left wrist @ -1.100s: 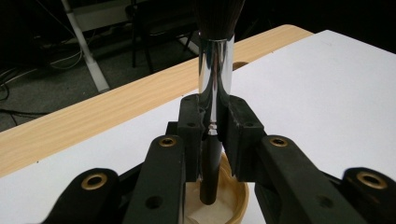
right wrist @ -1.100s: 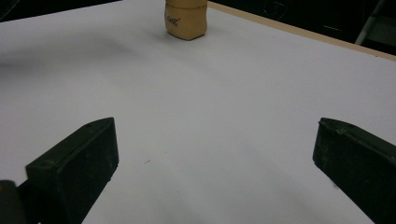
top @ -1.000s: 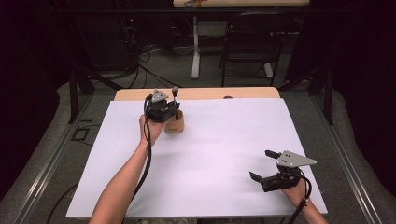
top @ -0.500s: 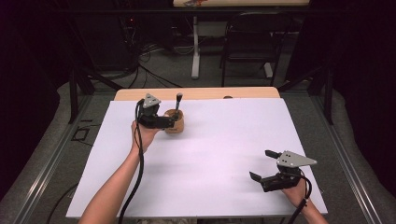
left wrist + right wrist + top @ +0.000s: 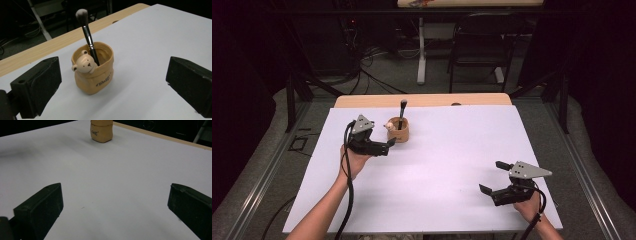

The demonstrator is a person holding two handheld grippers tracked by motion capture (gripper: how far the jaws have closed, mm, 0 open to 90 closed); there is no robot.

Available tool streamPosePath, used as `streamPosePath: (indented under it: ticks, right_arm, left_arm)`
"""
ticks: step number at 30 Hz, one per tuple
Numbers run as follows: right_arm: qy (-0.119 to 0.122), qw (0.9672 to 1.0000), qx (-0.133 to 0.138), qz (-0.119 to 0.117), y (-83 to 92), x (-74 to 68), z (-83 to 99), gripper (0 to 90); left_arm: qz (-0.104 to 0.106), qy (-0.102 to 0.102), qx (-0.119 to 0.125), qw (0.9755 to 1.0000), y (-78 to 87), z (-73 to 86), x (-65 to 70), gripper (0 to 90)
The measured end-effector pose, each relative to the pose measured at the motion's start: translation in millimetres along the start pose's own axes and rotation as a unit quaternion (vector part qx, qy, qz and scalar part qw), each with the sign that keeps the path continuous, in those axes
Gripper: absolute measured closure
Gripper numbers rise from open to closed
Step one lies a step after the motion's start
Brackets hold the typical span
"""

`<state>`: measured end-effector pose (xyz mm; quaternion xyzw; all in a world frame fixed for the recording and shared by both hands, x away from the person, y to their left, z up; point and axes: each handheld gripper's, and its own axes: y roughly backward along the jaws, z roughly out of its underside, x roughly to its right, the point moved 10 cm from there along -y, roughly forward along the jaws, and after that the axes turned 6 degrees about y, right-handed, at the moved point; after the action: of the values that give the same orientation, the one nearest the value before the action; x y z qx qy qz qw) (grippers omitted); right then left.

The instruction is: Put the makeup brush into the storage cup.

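The left gripper (image 5: 384, 145) is pulling back toward seven o'clock from the bear-faced pot (image 5: 398, 129), which it was hovering over a second ago; its jaws are spread wide and holding nothing. The pot is standing at eleven o'clock on the white table (image 5: 447, 165), the makeup brush (image 5: 88, 35) upright inside, so the placing looks finished. At five o'clock, the right gripper (image 5: 497, 178) is resting unmoved, wide open, empty.

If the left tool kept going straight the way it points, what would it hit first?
Most likely the bear-faced holder, centred ahead of the open left tool with bare white sheet between them. The brush stands inside it, so the holder's front comes first.
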<state>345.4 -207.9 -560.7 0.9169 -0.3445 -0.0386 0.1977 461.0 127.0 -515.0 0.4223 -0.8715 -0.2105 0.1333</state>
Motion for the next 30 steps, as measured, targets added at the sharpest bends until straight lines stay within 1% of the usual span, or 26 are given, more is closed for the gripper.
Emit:
streamPosePath:
  ticks: [1, 2, 5, 7, 9, 13, 14, 17, 18, 19, 20, 21, 24, 29, 30]
  right_arm:
    - [0.000, 1.0000, 0.000, 0.000, 0.0, 0.0, 0.0, 0.0]
    - [-0.001, 1.0000, -0.002, -0.001, -0.1, -0.3, 0.2, 0.0]
    - [-0.001, 1.0000, 0.000, -0.002, -0.8, -0.8, 0.0, 0.0]
    - [0.000, 1.0000, -0.005, -0.002, -0.2, -1.0, 0.7, 0.0]
    - [0.000, 1.0000, -0.005, -0.002, -0.2, -1.1, 0.7, 0.0]
    - [0.000, 1.0000, -0.004, -0.002, -0.3, -0.7, 0.8, 0.0]
    - [-0.001, 1.0000, -0.004, -0.003, -0.3, -0.8, 0.7, 0.0]
    - [-0.001, 1.0000, -0.004, -0.003, -0.3, -0.8, 0.7, 0.0]
    - [0.000, 1.0000, -0.004, -0.003, -0.3, -0.9, 0.6, 0.0]
    - [0.000, 1.0000, -0.004, -0.003, -0.3, -0.9, 0.6, 0.0]
    - [0.000, 1.0000, -0.003, -0.003, -0.4, -1.0, 0.5, 0.0]
    - [0.000, 1.0000, -0.003, -0.003, -0.4, -1.0, 0.5, 0.0]
    - [0.000, 1.0000, -0.004, -0.003, -0.3, -1.1, 0.8, 0.0]
    - [0.001, 1.0000, -0.006, -0.002, -0.3, -1.2, 0.9, 0.0]
    - [0.001, 1.0000, -0.006, -0.002, -0.4, -1.4, 0.9, 0.0]
  left_arm:
    - [0.000, 0.000, 0.000, 1.0000, 0.0, 0.0, 0.0, 0.2]
    - [0.003, -0.002, -0.001, 1.0000, 5.0, 2.6, 2.4, 0.2]
    - [0.005, -0.006, 0.000, 1.0000, 9.1, 4.3, 4.5, 0.2]
    - [0.009, -0.011, 0.000, 0.9999, 16.9, 7.5, 8.6, 0.1]
    - [0.010, -0.012, 0.001, 0.9999, 18.4, 8.3, 9.8, 0.1]
    - [0.019, -0.019, -0.004, 0.9996, 26.6, 14.8, 16.1, 0.1]
    - [0.023, -0.020, -0.004, 0.9995, 30.3, 18.1, 19.5, 0.1]
    - [0.027, -0.022, -0.005, 0.9994, 33.4, 21.7, 22.4, 0.1]
    - [0.029, -0.023, -0.005, 0.9993, 36.9, 25.8, 24.6, 0.1]
    - [0.029, -0.023, -0.005, 0.9993, 36.9, 25.8, 24.6, 0.1]
    - [0.034, -0.021, -0.003, 0.9992, 41.1, 30.3, 26.9, 0.1]
    - [0.034, -0.021, -0.003, 0.9992, 41.1, 30.3, 26.9, 0.1]
    - [0.037, -0.021, -0.001, 0.9991, 48.1, 38.7, 29.0, 0.1]
    - [0.041, -0.016, 0.002, 0.9990, 55.5, 44.8, 29.4, 0.0]
    - [0.044, -0.015, 0.006, 0.9989, 59.6, 48.2, 29.5, 0.0]
